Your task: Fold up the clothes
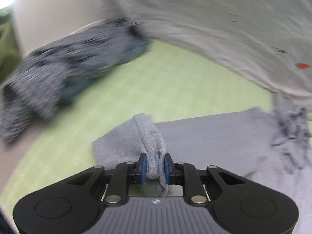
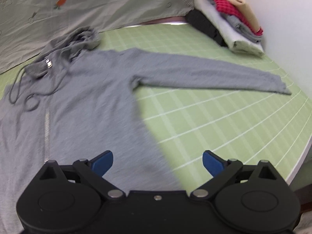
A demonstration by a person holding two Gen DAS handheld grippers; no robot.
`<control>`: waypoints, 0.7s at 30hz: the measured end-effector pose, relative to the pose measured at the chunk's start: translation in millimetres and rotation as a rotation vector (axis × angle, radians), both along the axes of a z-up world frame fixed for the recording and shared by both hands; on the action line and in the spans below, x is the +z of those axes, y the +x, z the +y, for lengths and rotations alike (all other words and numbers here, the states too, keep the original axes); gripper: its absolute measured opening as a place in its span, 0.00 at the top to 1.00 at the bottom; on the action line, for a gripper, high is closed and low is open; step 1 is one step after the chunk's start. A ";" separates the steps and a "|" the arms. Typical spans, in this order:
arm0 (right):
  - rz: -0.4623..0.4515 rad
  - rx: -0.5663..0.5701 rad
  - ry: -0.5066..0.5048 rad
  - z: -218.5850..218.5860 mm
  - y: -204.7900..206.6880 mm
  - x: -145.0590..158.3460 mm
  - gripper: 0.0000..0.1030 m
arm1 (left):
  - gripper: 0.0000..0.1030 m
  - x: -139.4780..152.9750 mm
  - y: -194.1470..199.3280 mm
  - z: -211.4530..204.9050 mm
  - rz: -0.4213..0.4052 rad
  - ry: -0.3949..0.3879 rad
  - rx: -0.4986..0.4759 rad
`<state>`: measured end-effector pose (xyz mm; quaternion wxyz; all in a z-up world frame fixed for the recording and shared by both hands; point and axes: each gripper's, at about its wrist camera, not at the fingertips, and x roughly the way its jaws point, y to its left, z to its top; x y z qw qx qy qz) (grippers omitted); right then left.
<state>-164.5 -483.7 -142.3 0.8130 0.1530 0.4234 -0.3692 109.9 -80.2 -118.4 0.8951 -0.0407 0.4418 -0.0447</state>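
A grey zip-up hoodie (image 2: 87,101) lies flat on the green checked sheet (image 2: 224,120), front up, its hood (image 2: 83,37) bunched at the top. One sleeve (image 2: 204,72) stretches out to the right. In the left wrist view my left gripper (image 1: 155,165) is shut on the cuff of the other sleeve (image 1: 136,136), which is lifted and folded back toward the hoodie's body (image 1: 214,136). My right gripper (image 2: 158,160) hangs open above the hoodie's lower right edge, with nothing between its blue pads (image 2: 103,162).
A stack of folded clothes (image 2: 230,19) sits at the far right against the white wall. A pale grey quilt (image 2: 107,3) with a carrot print lies along the back. A blue-grey striped garment (image 1: 64,66) is heaped at the left of the left wrist view.
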 end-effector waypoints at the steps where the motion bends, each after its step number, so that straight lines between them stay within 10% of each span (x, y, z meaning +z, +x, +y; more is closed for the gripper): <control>1: -0.001 -0.005 -0.005 -9.1 -3.6 1.1 0.04 | 0.81 3.8 1.2 -25.4 -0.010 -0.010 -0.036; 8: -0.051 -0.128 -0.019 -81.0 -29.6 1.4 0.04 | 0.75 40.3 -24.6 -224.7 -0.020 -0.236 -0.479; 12: -0.072 -0.167 -0.018 -116.8 -17.6 -2.2 0.04 | 0.14 60.6 -51.7 -272.4 -0.071 -0.330 -0.692; 21: -0.137 0.012 0.037 -123.9 83.7 -11.9 0.04 | 0.09 4.6 -3.4 -194.2 0.017 0.058 -0.210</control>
